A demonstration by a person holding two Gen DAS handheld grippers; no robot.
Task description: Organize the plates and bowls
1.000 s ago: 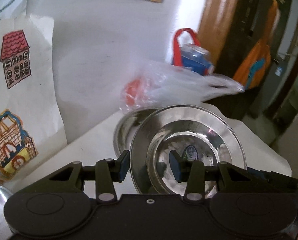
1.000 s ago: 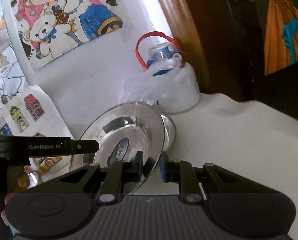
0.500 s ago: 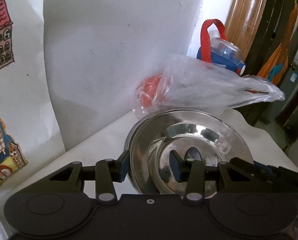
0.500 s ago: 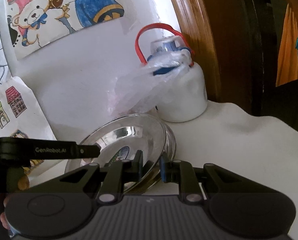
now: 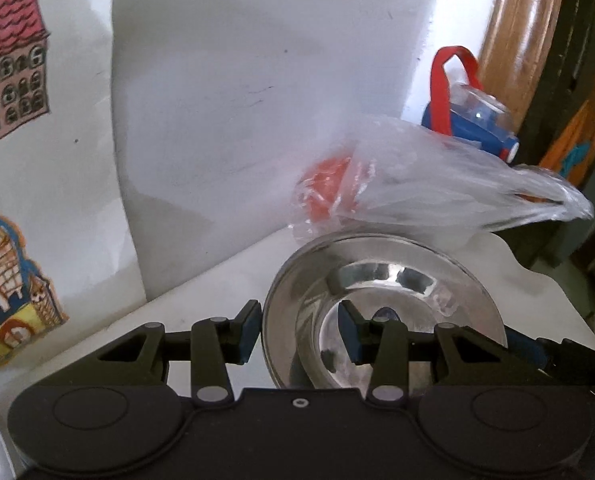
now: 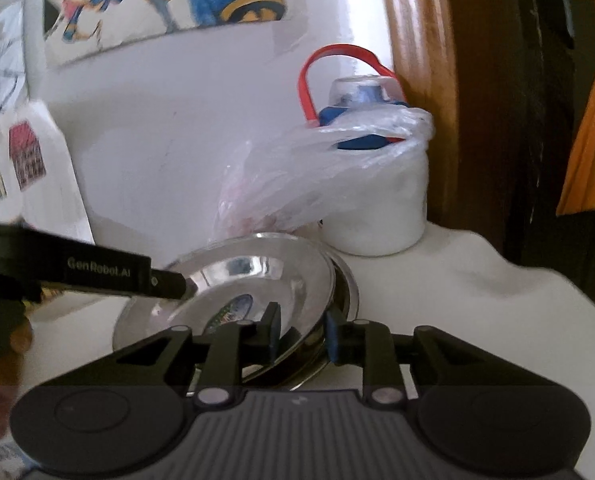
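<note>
Right gripper (image 6: 299, 332): pinching near rim of steel plate (image 6: 257, 280), tilted over steel bowl (image 6: 343, 292) at table's (image 6: 477, 280) far side. Left gripper (image 5: 300, 330): spread, straddling plate's left rim. Advice: level plate, lower centred onto bowl, then release.

A home: children's drawings (image 5: 13, 64) taped up, water bottle (image 6: 371, 168).

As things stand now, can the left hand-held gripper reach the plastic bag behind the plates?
Probably not directly: the steel plate lies between the left hand-held gripper and the plastic bag.
</note>
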